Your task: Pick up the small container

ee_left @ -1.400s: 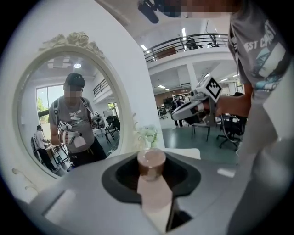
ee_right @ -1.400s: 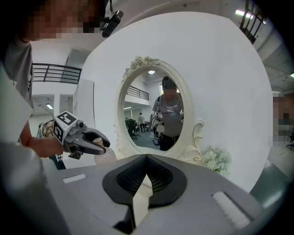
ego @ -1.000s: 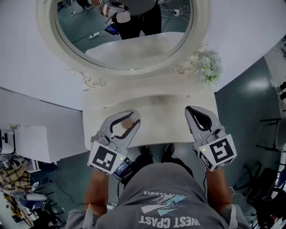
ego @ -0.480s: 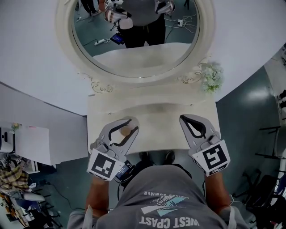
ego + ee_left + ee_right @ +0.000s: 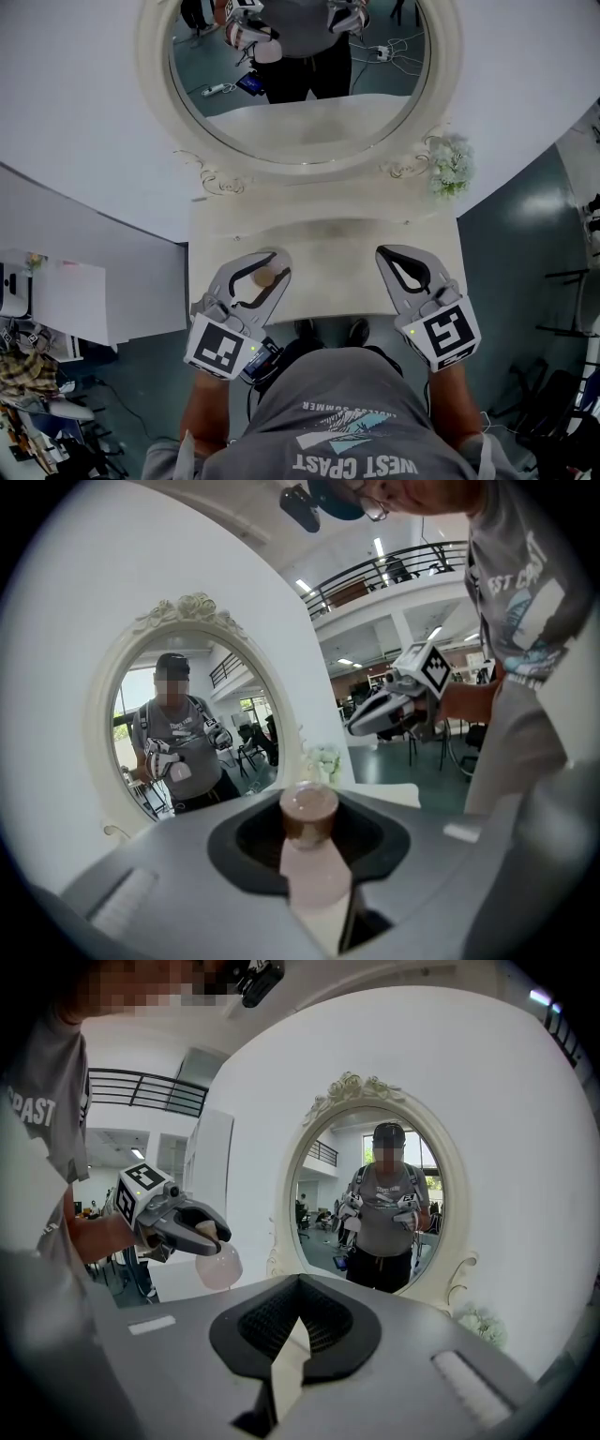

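Observation:
The small container (image 5: 265, 278) is a pale pink bottle with a brown cap. My left gripper (image 5: 268, 267) is shut on it, above the front left of the cream vanity table (image 5: 328, 239). In the left gripper view the container (image 5: 311, 855) sits upright between the jaws with its cap toward the mirror. From the right gripper view, the left gripper (image 5: 192, 1227) holds the container (image 5: 218, 1266) in the air. My right gripper (image 5: 385, 256) hangs over the table's front right, shut and empty; its jaws (image 5: 291, 1340) meet with nothing between them.
An oval mirror (image 5: 300, 84) in an ornate white frame stands at the back of the table and reflects the person. A small bunch of pale flowers (image 5: 448, 165) sits at the table's back right corner. Grey floor surrounds the table, and a white wall lies behind it.
The head view has shifted a little, so the mirror and table sit further right. Both grippers stay over the table's front edge, and the left one still holds the container.

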{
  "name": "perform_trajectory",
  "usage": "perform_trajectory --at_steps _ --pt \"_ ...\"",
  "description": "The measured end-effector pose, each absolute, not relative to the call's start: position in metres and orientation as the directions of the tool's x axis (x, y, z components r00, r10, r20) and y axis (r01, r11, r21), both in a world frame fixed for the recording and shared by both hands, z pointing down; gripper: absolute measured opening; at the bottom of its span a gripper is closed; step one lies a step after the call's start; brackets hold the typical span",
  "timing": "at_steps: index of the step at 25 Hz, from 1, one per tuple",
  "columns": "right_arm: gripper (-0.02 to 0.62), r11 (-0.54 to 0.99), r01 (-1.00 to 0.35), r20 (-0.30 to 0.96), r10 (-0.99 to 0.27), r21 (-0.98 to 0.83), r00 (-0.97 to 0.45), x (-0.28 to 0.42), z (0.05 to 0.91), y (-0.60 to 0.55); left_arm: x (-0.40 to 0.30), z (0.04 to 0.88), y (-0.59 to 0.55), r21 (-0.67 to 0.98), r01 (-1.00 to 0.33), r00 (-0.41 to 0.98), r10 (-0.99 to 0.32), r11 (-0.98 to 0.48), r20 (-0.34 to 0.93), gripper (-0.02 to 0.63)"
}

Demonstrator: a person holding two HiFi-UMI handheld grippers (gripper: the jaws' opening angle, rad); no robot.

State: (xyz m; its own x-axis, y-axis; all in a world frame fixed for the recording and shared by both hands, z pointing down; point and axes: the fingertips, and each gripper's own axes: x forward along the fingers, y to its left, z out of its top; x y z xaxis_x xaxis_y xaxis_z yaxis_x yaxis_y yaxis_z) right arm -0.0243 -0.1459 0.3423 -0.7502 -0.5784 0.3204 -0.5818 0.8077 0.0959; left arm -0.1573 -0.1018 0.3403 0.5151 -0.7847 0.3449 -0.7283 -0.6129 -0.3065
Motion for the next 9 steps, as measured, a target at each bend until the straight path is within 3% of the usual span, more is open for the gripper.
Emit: perform_trajectory --at_steps 9 --pt "-0.002 0.802 -0.590 0.330 -0.583 0.091 -0.742 -0.0265 0.3456 -0.1402 -0.1606 0.3460 -0.0973 -0.295 -0.731 0.518 -0.781 -0.616 0.348 0.114"
